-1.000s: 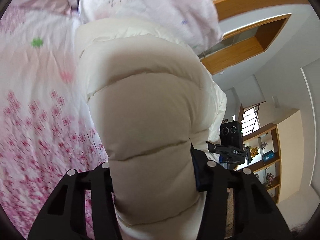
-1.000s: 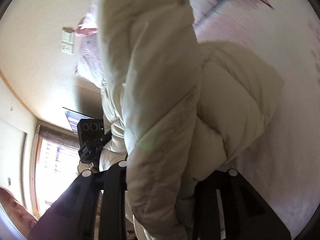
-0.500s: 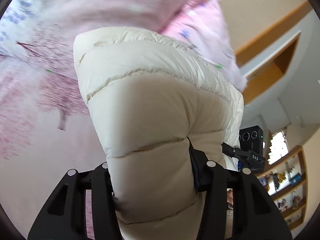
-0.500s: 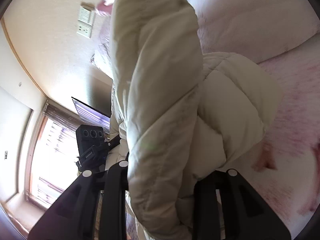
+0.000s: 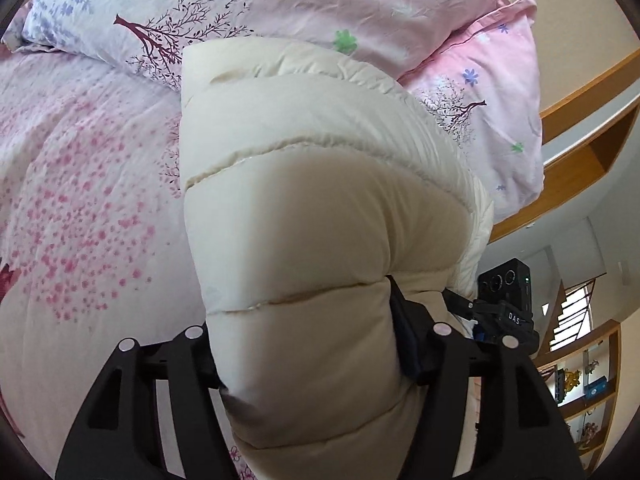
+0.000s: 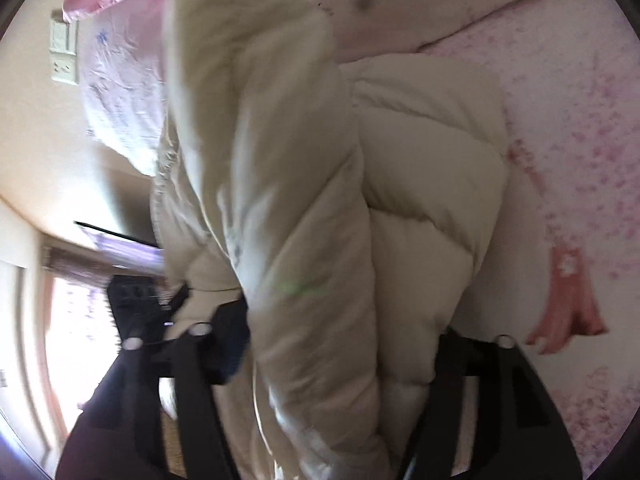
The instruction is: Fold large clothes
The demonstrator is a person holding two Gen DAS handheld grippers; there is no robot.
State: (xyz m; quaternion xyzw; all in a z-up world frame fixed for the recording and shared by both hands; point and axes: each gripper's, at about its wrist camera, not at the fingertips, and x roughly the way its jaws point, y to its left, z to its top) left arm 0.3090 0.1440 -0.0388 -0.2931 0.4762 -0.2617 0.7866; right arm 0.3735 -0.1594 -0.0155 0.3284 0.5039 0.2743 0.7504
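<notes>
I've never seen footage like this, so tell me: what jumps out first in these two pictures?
A puffy cream down jacket fills the middle of both views, bulging between the black fingers of the left gripper and the right gripper. Behind it lies a pink flowered bedspread, with floral pillows at the top.

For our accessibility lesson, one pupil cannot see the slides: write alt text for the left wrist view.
A puffy cream quilted down jacket fills the middle of the view, bulging between the two black fingers of the left gripper, whose fingers have just been opening. Behind it lie a pink blossom-print bedspread and a pale pillow printed with dark trees.
</notes>
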